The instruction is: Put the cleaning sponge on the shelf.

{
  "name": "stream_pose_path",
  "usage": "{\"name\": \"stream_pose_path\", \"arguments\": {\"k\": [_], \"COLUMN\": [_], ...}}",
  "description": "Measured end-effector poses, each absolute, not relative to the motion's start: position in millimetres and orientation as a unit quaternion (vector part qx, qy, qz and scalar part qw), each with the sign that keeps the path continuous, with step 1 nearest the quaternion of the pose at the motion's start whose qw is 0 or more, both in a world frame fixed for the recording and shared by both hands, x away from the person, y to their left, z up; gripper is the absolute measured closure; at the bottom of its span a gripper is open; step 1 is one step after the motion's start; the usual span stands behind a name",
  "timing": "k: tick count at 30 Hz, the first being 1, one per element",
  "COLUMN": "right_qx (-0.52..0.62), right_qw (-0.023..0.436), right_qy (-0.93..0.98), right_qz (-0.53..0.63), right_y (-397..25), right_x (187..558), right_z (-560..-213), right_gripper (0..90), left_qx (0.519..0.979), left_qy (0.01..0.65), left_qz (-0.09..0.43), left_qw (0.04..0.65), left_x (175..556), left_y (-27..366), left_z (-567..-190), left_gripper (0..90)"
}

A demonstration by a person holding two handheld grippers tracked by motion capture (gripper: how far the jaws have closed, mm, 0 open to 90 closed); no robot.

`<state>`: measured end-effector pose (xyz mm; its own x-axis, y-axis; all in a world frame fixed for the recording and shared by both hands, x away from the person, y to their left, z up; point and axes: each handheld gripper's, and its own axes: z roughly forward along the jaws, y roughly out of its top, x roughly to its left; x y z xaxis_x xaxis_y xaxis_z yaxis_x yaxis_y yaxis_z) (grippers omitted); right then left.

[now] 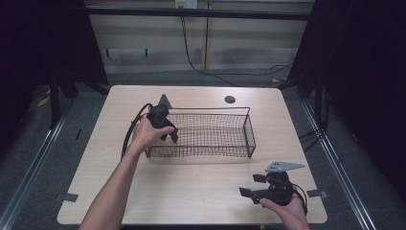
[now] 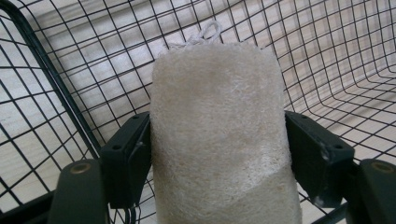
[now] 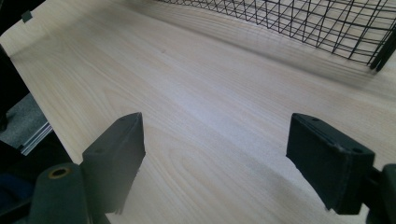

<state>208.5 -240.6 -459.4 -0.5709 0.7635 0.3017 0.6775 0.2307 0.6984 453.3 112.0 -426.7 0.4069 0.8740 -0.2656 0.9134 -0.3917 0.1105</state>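
Observation:
A black wire basket [image 1: 246,125] stands in the middle of the wooden table [image 1: 191,182]. My left gripper [image 1: 168,134] reaches over the basket's left end, held by a hand. In the left gripper view a pale beige loofah sponge [image 2: 219,135] with a white string loop stands between the two jaws, which press its sides, inside the basket [image 2: 56,84]. My right gripper [image 1: 251,186] rests near the table's front right corner, jaws wide apart and pointing left. In the right gripper view its gripper [image 3: 233,158] has bare wood between the fingers.
A round dark hole [image 1: 230,99] sits in the table behind the basket. The basket's near corner [image 3: 380,51] shows at the top right of the right gripper view. Cables trail on the floor behind the table, and metal rails run along both sides.

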Motion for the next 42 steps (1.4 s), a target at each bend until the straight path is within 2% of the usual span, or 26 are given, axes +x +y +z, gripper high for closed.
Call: {"name": "stream_pose_path", "arguments": {"k": [22, 29, 42], "right_qx": [0.459, 0.459, 0.459], "right_qw": [0.052, 0.051, 0.050], "right_qy": [0.784, 0.784, 0.784], "right_qz": [0.416, 0.415, 0.414], "right_y": [-240.2, -239.8, -239.3], "right_x": [208.2, 208.3, 208.3], "right_z": [-459.3, -459.3, -459.3], "right_gripper": [19.1, 19.1, 19.1], "left_qx": [0.824, 0.814, 0.813], "left_qy": [0.547, 0.558, 0.558], "left_qz": [-0.094, -0.096, -0.090], "left_qw": [0.116, 0.125, 0.143], "left_x": [455.8, 458.0, 456.1], "left_y": [113.2, 116.0, 122.2], "left_z": [-431.8, -429.3, -419.7], "left_gripper": [25.7, 19.0, 19.7]}}
